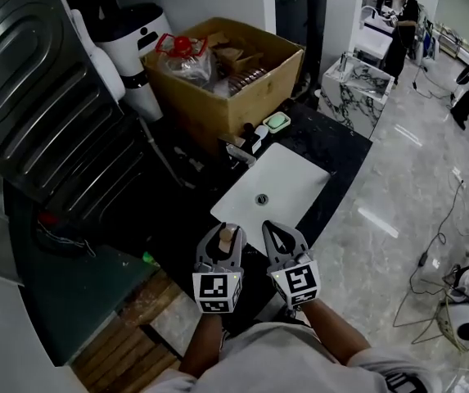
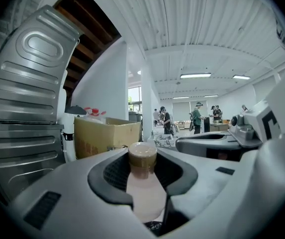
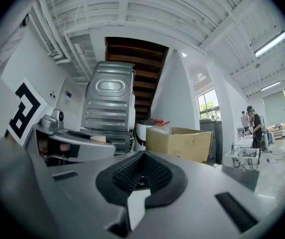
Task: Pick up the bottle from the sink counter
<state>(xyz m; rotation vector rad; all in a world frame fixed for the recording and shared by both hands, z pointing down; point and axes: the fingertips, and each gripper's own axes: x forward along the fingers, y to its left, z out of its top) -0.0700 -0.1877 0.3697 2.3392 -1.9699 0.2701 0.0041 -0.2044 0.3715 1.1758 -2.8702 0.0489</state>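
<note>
Left gripper [image 1: 220, 248] clamped on the small bottle [image 1: 228, 237], just in front of the white sink [image 1: 299, 174].
Head view: right gripper [image 1: 281, 237] hangs beside it. Left gripper view: pads [image 2: 113, 176] hug the bottle below its tan cap [image 2: 142, 154]; it looks like light, smooth plastic that could slip, best held round the body. Right gripper view: jaws together, empty.

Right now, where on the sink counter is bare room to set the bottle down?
Bare: the dark counter strip right of the white basin, toward the floor-side edge, and the basin itself. Crowded: behind the basin, where faucet, soap dish and cardboard box stand close.
</note>
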